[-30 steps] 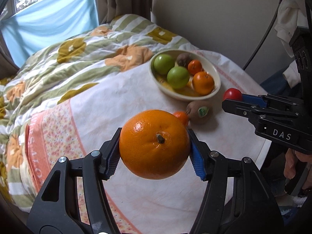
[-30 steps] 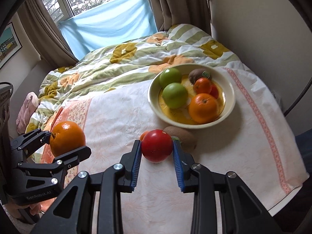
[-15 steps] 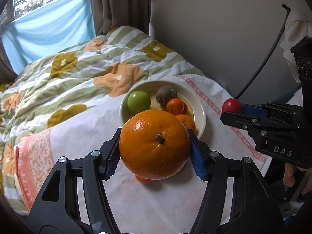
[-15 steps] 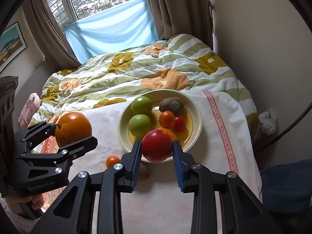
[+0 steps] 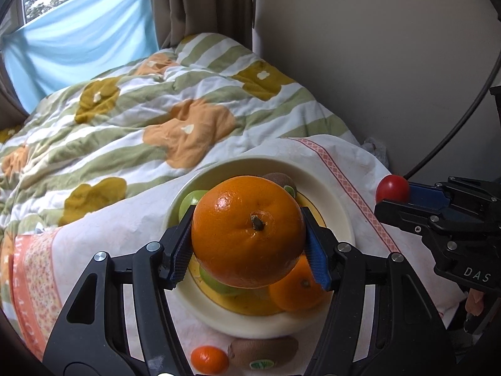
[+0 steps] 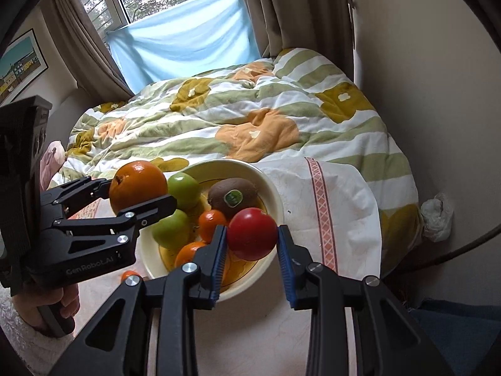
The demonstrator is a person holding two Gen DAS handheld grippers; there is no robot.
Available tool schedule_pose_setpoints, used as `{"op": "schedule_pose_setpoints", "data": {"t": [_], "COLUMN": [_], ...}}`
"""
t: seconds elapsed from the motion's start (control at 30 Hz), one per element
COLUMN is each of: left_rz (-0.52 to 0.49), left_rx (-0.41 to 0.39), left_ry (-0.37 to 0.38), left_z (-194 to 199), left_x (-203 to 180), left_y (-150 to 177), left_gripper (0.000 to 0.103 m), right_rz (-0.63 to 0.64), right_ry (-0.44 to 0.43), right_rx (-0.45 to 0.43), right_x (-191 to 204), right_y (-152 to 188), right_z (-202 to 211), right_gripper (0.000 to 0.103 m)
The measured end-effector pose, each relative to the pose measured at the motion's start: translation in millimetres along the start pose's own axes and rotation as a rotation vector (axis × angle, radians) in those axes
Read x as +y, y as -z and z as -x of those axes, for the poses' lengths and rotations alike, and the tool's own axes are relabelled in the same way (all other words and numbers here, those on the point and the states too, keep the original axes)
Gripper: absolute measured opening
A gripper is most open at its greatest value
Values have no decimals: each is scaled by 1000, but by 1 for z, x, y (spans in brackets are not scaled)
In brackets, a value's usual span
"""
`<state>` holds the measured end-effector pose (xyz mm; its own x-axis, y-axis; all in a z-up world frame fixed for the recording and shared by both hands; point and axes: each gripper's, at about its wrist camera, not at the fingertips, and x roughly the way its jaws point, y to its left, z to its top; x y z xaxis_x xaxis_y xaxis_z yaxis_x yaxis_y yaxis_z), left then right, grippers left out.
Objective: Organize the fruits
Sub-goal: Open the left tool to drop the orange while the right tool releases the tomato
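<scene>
Your left hand-held gripper point(image 5: 249, 244) clamps one large orange point(image 5: 248, 231) above the bowl point(image 6: 275, 194); your right hand-held gripper point(image 6: 252, 244) clamps one red tomato point(image 6: 252, 233) over its rim. Bowl holds two green apples point(image 6: 184, 189), one kiwi point(image 6: 233, 197), two oranges. One kiwi point(image 5: 263, 352) and one mandarin point(image 5: 209, 360) lie outside on the surface.

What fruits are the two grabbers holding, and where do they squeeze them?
Left gripper pinches the big orange by its sides. Right gripper pinches the red fruit by its sides.
</scene>
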<state>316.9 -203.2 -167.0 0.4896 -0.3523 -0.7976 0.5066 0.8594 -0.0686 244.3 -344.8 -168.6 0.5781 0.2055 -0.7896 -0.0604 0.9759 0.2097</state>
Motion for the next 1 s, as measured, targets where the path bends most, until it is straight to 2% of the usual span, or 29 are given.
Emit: {"op": "schedule_pose_setpoints", "data": {"t": [0.17,0.3,0.33,0.37,0.43,0.5,0.83,1.0], "left_rz": [-4,32,39,42,47,48,98,117], "left_rx": [48,85,76,67,44,20,15,18], "left_ry": [-28,-31,-21,-17,-28,-25,-42,-74], "left_z": [-22,-33,-32,-30,-23,-15,20,36], "left_x": [0,6,7,8,9,10,18,22], "left_y": [-3,1,2,4,5,6,24,37], "left_gripper": [66,67,70,84,103,103,103,103], "right_rz": [3,6,6,7,6,7,44,79], "right_ry": [-24,-36,-38,-38,-39,-39,-46,-65], "right_rx": [15,23,25,27,29,30,29,38], "right_x": [-9,-12,-12,-12,-14,-15,-7,1], "right_y": [-6,-7,-7,-7,-8,-8,-12,-18], "right_z": [-15,-22,-23,-24,-26,-26,-23,-30], "right_gripper": [29,29,29,29,29,29,29,29]}}
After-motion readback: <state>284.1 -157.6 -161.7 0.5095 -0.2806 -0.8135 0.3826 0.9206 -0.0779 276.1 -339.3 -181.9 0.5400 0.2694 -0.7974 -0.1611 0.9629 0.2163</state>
